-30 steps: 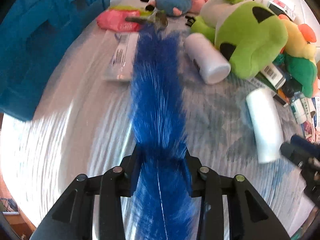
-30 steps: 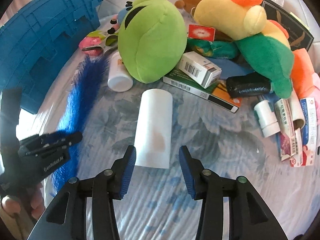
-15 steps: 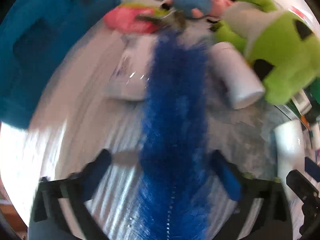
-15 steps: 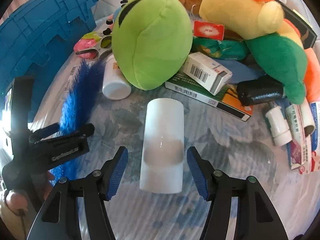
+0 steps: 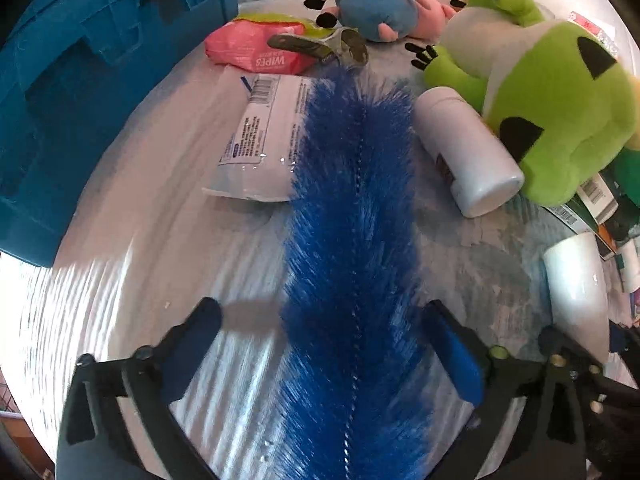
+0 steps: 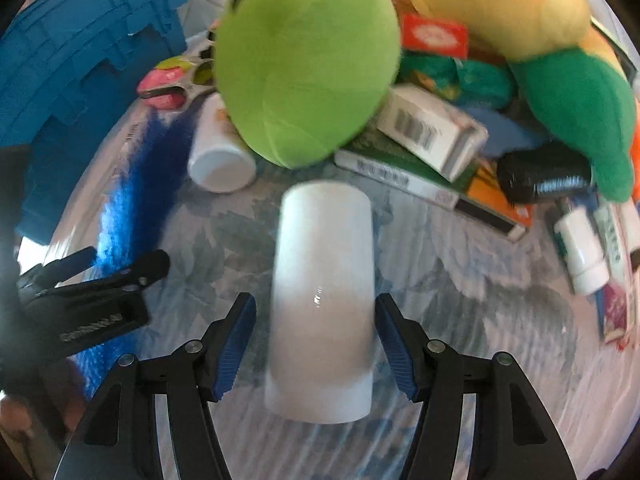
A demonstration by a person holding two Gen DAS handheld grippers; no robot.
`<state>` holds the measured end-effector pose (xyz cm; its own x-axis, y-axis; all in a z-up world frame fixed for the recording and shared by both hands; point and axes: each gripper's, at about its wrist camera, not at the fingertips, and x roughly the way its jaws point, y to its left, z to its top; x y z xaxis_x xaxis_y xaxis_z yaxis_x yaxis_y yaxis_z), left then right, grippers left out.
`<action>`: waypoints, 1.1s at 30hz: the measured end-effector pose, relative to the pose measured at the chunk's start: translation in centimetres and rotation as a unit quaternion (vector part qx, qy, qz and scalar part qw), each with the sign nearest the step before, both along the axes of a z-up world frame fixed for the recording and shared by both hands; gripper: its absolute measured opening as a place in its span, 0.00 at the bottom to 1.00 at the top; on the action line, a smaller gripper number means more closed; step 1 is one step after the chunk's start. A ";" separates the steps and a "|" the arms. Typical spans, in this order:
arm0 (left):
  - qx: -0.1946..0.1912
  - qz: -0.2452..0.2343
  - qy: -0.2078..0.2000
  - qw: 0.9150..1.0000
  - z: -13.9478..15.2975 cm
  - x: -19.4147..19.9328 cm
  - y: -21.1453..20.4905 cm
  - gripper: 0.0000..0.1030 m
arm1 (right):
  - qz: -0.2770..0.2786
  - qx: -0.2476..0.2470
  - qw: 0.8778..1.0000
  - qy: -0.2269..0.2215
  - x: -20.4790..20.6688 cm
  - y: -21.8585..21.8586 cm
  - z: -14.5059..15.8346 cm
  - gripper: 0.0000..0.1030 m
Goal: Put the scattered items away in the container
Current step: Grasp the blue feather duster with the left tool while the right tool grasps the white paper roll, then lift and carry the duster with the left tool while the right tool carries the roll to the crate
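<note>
Covering the table is a pale cloth [image 6: 460, 300] with a faded blue leaf print, crowded with clutter toward its far edge; a ribbed blue crate [image 5: 80, 92] stands at the far left corner. Spread wide, the left gripper [image 5: 328, 340] straddles a bristly blue brush [image 5: 352, 220] without gripping it. Equally wide, the right gripper [image 6: 316, 340] flanks a smooth white cylinder [image 6: 324, 280], pads clear of its sides. Beyond lies a fuzzy green plush toy [image 6: 304, 60].
</note>
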<state>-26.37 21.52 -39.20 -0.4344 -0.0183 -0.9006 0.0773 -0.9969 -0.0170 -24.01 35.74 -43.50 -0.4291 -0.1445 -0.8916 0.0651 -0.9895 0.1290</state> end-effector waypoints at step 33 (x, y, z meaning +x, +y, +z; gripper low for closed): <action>0.013 0.001 0.093 0.996 4.5 2.0 0.6 0.17 | 0.021 -0.021 0.997 0.069 2.5 -0.9 3.7 0.43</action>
<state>-24.34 22.16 -34.70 -0.5941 0.0033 -0.8044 0.0728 -0.9957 -0.0578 -21.55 34.84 -39.84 -0.5403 -0.2011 -0.8171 0.1255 -0.9794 0.1581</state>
